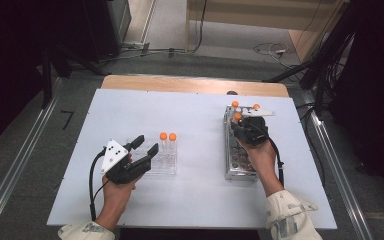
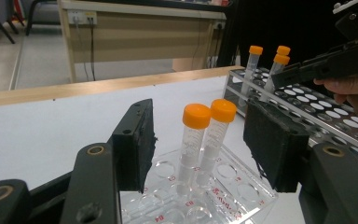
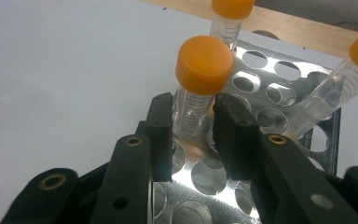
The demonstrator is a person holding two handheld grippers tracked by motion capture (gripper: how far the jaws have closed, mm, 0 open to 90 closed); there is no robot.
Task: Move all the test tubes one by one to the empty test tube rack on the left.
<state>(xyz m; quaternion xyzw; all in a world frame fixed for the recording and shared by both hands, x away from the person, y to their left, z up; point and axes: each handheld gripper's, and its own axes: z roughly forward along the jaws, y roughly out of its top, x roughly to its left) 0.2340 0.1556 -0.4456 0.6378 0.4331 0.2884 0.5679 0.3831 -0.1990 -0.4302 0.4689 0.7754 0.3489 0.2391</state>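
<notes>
My right claw [image 3: 193, 128] clamps the orange-capped tube [image 3: 196, 84] just below its cap to lift it from the metal rack [image 3: 279, 79], while my left claw [image 2: 198, 149] waits with jaws apart around the clear rack [image 2: 242, 196]

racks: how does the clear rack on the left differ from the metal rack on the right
The clear rack is see-through plastic, small and low; the metal rack is shiny steel, longer and taller. The clear rack holds two orange-capped tubes side by side at its far end; the metal rack holds three, and the right gripper has its jaws around one tube there. The left gripper is open near the clear rack. Both sit on the white table.
</notes>
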